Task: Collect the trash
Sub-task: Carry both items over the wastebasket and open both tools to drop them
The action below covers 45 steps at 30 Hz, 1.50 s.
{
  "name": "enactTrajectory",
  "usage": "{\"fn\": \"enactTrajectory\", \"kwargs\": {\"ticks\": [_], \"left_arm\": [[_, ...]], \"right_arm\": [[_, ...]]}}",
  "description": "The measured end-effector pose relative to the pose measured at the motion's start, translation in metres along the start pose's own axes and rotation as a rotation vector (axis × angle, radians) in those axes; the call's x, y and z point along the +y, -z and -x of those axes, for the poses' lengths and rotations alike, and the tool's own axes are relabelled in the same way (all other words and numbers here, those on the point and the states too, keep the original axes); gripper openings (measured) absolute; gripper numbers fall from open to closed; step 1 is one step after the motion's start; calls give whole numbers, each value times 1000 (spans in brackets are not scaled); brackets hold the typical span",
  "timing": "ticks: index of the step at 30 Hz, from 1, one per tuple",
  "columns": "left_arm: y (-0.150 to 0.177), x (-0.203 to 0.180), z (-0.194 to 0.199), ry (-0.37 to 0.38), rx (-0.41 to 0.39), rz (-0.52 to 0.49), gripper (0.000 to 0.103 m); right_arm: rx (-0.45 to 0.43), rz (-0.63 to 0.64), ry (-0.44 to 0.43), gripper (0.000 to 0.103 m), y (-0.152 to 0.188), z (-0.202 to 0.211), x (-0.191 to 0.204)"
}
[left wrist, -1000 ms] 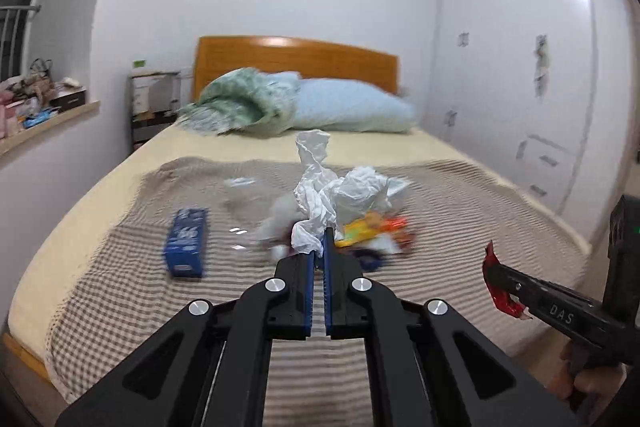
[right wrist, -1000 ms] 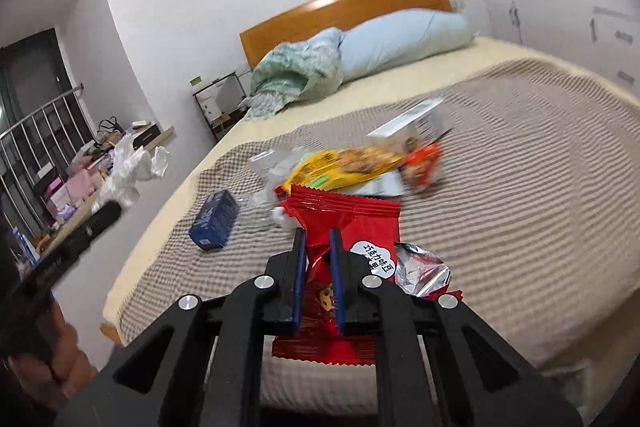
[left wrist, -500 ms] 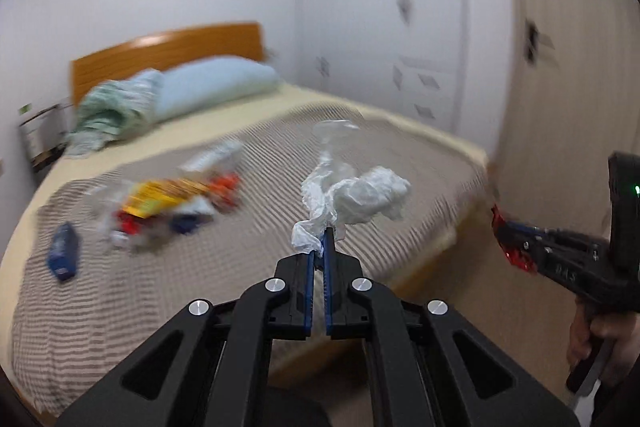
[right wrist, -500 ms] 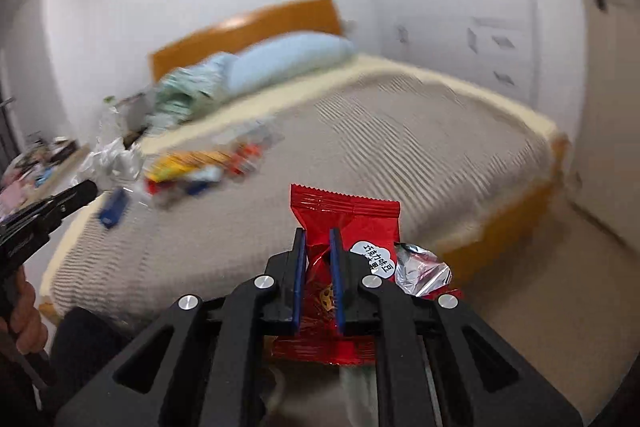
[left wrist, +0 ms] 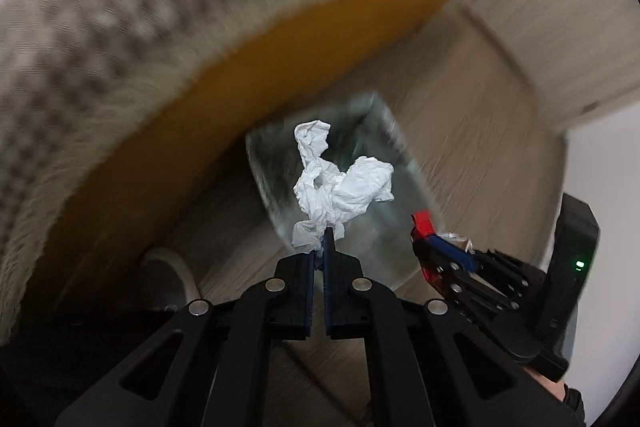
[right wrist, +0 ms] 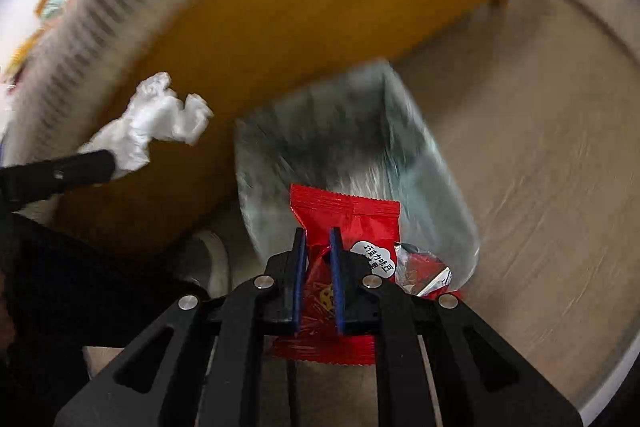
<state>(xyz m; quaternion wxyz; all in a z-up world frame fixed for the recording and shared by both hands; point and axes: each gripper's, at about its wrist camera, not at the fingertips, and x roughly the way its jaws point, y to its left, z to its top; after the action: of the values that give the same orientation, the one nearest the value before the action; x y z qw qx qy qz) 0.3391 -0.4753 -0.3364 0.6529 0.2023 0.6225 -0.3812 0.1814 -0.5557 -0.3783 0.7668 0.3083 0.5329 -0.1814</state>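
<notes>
Both grippers are pointed steeply down at a bin lined with a clear bag, which is stood on the wood-look floor just beside the orange bed frame.

The left gripper is seen clamped on a crumpled white tissue; its jaws are pressed together with only the tissue's tail pinched between the blue pads. The wad is held above the bin's mouth in the left wrist view (heavy motion blur, so the height over the rim cannot be told).

The right gripper is seen closed on a red snack packet, gripped through its middle, with its top edge raised over the near rim of the bin. A torn silver-lined flap is shown at the packet's right side.

The striped grey bedcover is draped over the frame's upper edge.
</notes>
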Motion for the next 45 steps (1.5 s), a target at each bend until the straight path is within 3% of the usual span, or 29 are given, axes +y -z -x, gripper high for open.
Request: {"fn": "enactTrajectory", "kwargs": {"ticks": [5, 6, 7, 8, 9, 12, 16, 17, 18, 20, 27, 30, 35, 41, 43, 45], "left_arm": [[-22, -20, -32, -46, 33, -143, 1], [-28, -19, -47, -70, 60, -141, 3], [-32, -17, -59, -77, 86, -120, 2], [-34, -12, -69, -74, 114, -99, 2], [-34, -8, -76, -78, 137, -82, 3], [-36, -7, -88, -108, 149, -87, 3], [-37, -9, -91, -92, 152, -85, 3], [-38, -8, -95, -94, 151, -72, 9], [-39, -7, -97, -97, 147, -56, 30], [-38, -5, -95, -106, 147, -39, 61], [-39, 2, -75, -118, 115, 5, 69], [-35, 4, -57, -73, 108, 32, 69], [-33, 2, -37, -84, 48, 13, 75], [-28, 1, -14, -90, -19, 4, 76], [-25, 0, 0, -105, -57, 3, 76], [-22, 1, 15, -122, -85, 6, 76]], "right_arm": [[92, -69, -23, 14, 11, -55, -13], [107, -76, -29, 22, 14, -63, -14], [120, -90, -12, 45, 17, -70, -18], [132, -103, 13, 54, 19, -74, -21], [126, -113, 12, 56, 22, -74, -22], [78, -137, 13, 56, 26, -64, -28], [29, -209, 28, 59, 22, -39, -48], [21, -220, 35, 59, 22, -32, -52], [12, -225, 45, 59, 21, -26, -56], [-5, -222, 57, 59, 20, -14, -58], [-4, -195, 115, 59, 26, 3, -54], [-2, -189, 127, 59, 29, 4, -51], [-3, -167, 147, 59, 30, 9, -43], [-26, -123, 209, 59, 24, 31, -34], [-39, -111, 235, 69, 20, 40, -31], [-57, -102, 254, 69, 16, 50, -27]]}}
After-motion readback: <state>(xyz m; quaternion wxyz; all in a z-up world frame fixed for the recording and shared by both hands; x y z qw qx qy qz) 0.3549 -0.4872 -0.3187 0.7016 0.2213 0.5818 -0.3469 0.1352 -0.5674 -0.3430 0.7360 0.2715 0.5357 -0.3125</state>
